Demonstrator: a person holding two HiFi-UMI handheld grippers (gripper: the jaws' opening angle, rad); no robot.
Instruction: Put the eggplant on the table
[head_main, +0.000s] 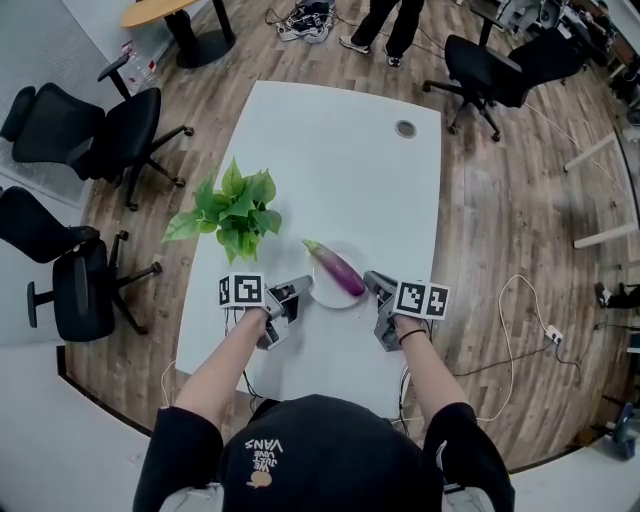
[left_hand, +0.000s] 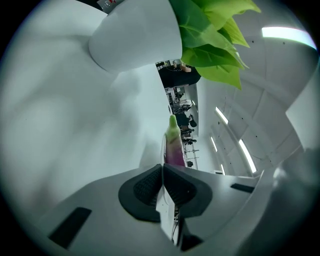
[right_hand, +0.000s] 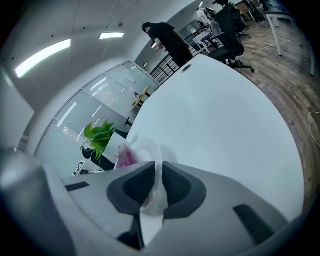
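Eggplant (head_main: 336, 268) lies on white plate (head_main: 322, 294) at near end of white counter (head_main: 340, 150). Left tongs (head_main: 298, 291) are clamped on the plate's left rim, right tongs (head_main: 371, 283) on its right rim. Leafy plant (head_main: 235, 212) sits near, left of plate.

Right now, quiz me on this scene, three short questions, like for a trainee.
1. True or false: the eggplant lies on the plate.
2. Fill in: in the head view, the plant stands to the ___ of the plate.
3. What are the left hand-held gripper and the right hand-held gripper shut on? A the plate's rim; B the eggplant; C the plant.
Key: 1 true; 2 left; 3 A.
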